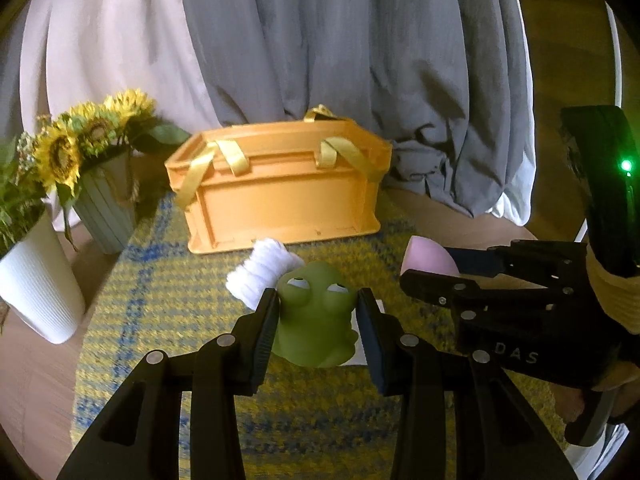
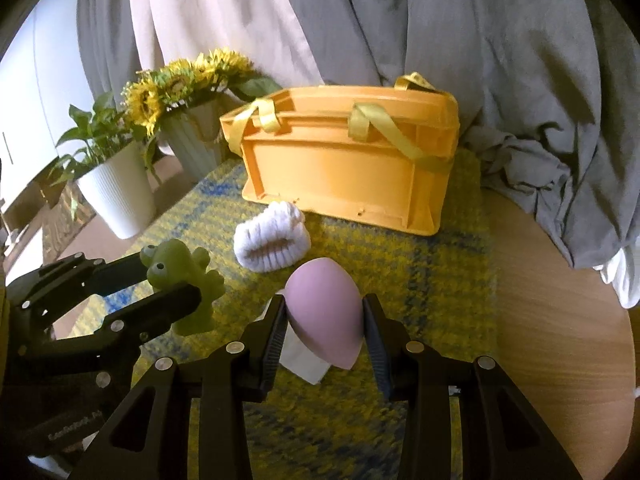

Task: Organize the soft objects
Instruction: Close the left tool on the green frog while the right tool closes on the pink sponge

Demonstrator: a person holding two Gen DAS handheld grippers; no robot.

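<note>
My left gripper (image 1: 318,304) is shut on a green rubber frog (image 1: 316,320) and holds it above the yellow-blue mat (image 1: 168,320). The frog also shows in the right wrist view (image 2: 182,276). My right gripper (image 2: 325,312) is shut on a pink egg-shaped sponge (image 2: 324,312), also seen in the left wrist view (image 1: 428,260). A white fluffy scrunchie (image 2: 274,242) lies on the mat between the grippers and an orange crate (image 2: 348,160) with yellow ribbon handles. The crate shows in the left wrist view (image 1: 280,200), with the scrunchie (image 1: 260,272) before it.
A white folded paper (image 2: 304,360) lies on the mat under the sponge. A ribbed vase of sunflowers (image 1: 104,208) and a white pot with a plant (image 1: 36,280) stand at the left. Grey and pale cloth (image 1: 340,60) hangs behind the round wooden table (image 2: 568,320).
</note>
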